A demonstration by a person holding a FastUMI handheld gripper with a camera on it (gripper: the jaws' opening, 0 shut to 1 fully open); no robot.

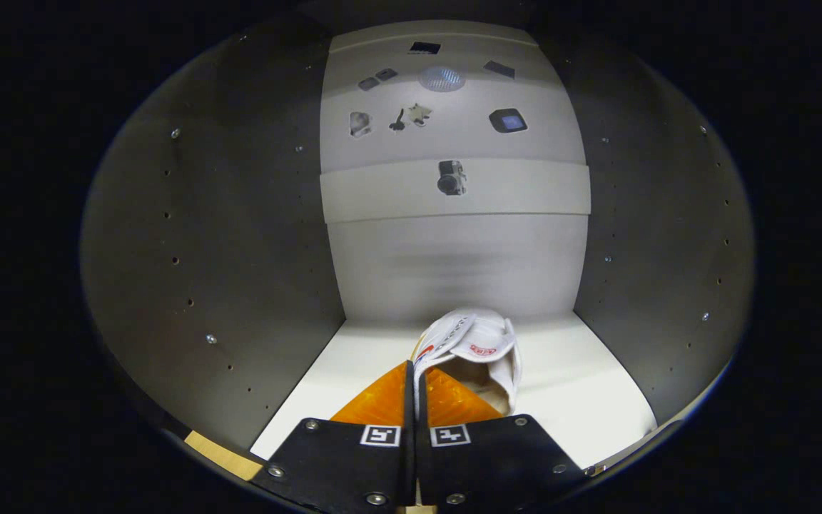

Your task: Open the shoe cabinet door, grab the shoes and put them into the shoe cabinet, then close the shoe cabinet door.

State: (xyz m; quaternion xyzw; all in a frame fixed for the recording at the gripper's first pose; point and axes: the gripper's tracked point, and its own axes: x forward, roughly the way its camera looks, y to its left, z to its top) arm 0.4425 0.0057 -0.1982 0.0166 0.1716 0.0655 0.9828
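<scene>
The gripper (pixel 417 371) has its two fingers pressed nearly together, pinching the collar of a white fabric sneaker with a red tongue label (pixel 479 350). The shoe sits on the pale floor of the open shoe cabinet (pixel 354 364), between its grey drilled side walls, just ahead of the fingertips.
</scene>
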